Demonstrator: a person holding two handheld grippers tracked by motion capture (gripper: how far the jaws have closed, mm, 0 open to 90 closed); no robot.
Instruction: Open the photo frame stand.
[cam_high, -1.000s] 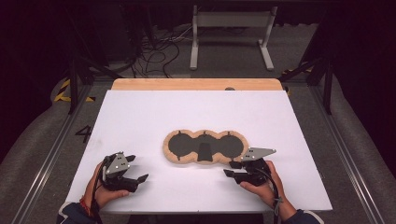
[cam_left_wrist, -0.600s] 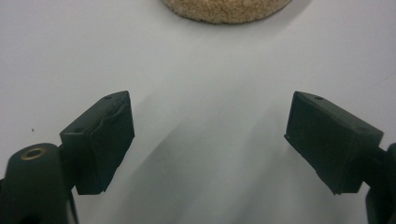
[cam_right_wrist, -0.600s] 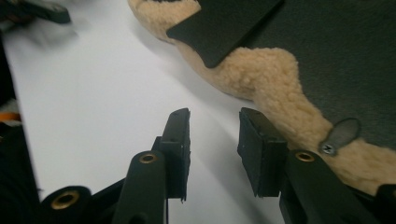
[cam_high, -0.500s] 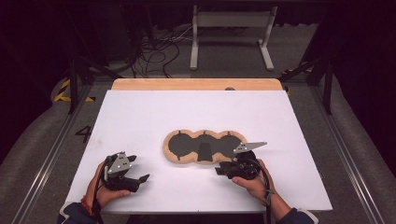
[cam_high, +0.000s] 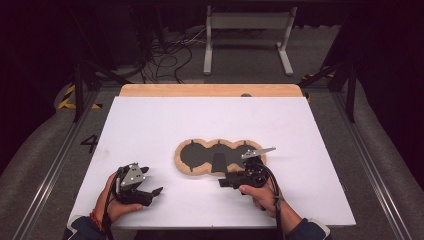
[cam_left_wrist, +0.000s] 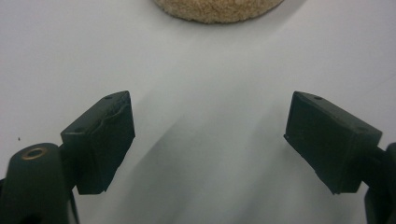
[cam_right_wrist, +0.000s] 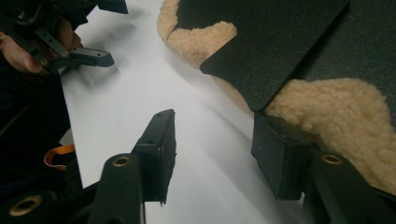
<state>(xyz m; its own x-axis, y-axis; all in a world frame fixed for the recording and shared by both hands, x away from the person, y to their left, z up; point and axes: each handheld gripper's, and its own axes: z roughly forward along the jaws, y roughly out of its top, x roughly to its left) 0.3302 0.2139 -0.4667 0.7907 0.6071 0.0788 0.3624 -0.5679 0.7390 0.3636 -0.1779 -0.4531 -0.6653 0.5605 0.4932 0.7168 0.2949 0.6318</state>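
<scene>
My right tongs (cam_high: 226, 182) have slid left to the fleece pad's (cam_high: 186, 161) lower edge and just spread, gripping nothing; left tongs (cam_high: 152, 192) wait apart.

The left gripper (cam_high: 150, 192) rests low on the tabletop (cam_high: 210, 120) near its front left edge, jaws spread wide and empty, the hand (cam_high: 114, 205) wrapped behind it. The right gripper (cam_high: 223, 182) lies level near the front edge, pointing left, its jaws having just been opening, nothing pinched between them.
</scene>
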